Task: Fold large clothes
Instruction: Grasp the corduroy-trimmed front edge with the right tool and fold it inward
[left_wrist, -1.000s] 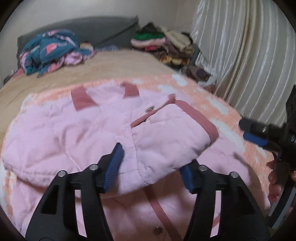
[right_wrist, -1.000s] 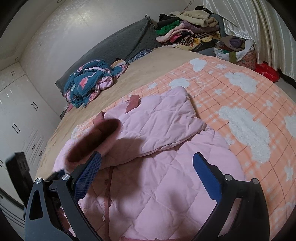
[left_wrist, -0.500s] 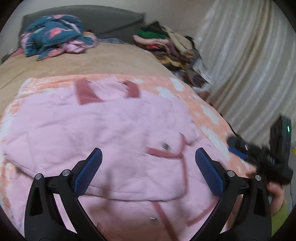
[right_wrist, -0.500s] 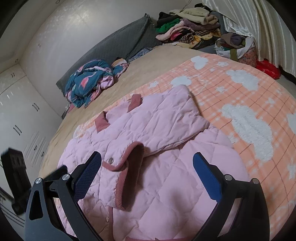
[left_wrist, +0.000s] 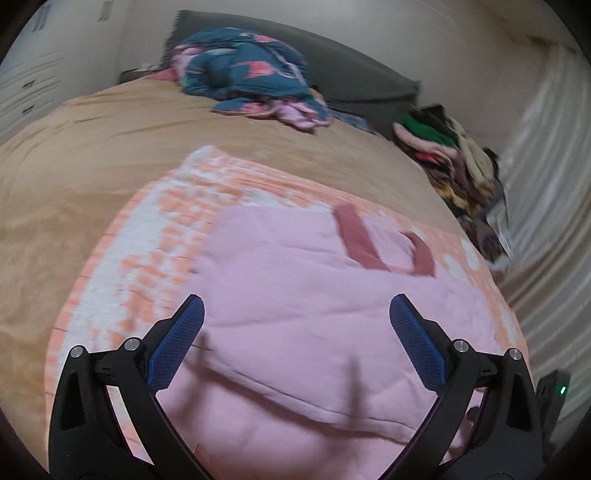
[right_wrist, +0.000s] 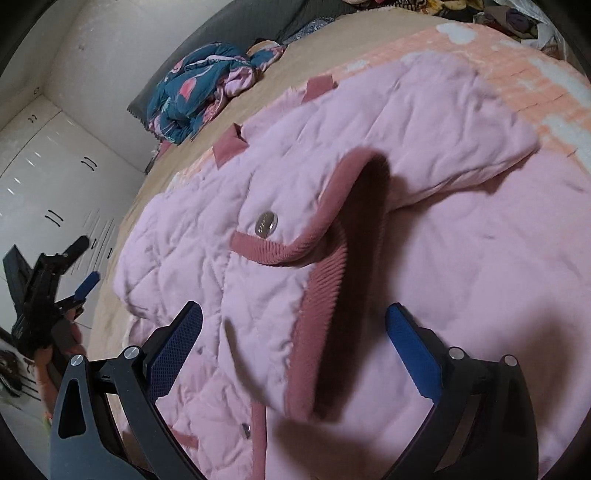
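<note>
You're working over a bed (left_wrist: 92, 158) with a tan cover, a peach-and-white cloud blanket (left_wrist: 147, 236) spread on top of it, white wardrobe doors (right_wrist: 40, 177) to one side and pale curtains (left_wrist: 546, 206) to the other. In the left wrist view, a teal-and-pink bundle of clothes (left_wrist: 247, 81) sits at about 12 o'clock against the grey headboard cushion (left_wrist: 354, 81), and a heap of mixed clothing (left_wrist: 450, 158) lies at about 2 o'clock by the curtains.

The pink quilted jacket (right_wrist: 424, 206) lies on the cloud blanket, filling the middle and lower part of both views. One sleeve is folded across the body; its dusty-rose cuff (right_wrist: 343, 221) sits near the centre of the right wrist view, with a metal snap (right_wrist: 266, 223) just at its 9 o'clock.

Your left gripper (left_wrist: 297, 343) hovers above the jacket with its jaws spread wide, nothing between the blue pads. Your right gripper (right_wrist: 293, 350) is likewise spread apart, with the folded sleeve's cuff edge seen between the pads; I can't tell if either pad touches the fabric. The left gripper shows in the right wrist view at about 9 o'clock, off the bed's edge.
</note>
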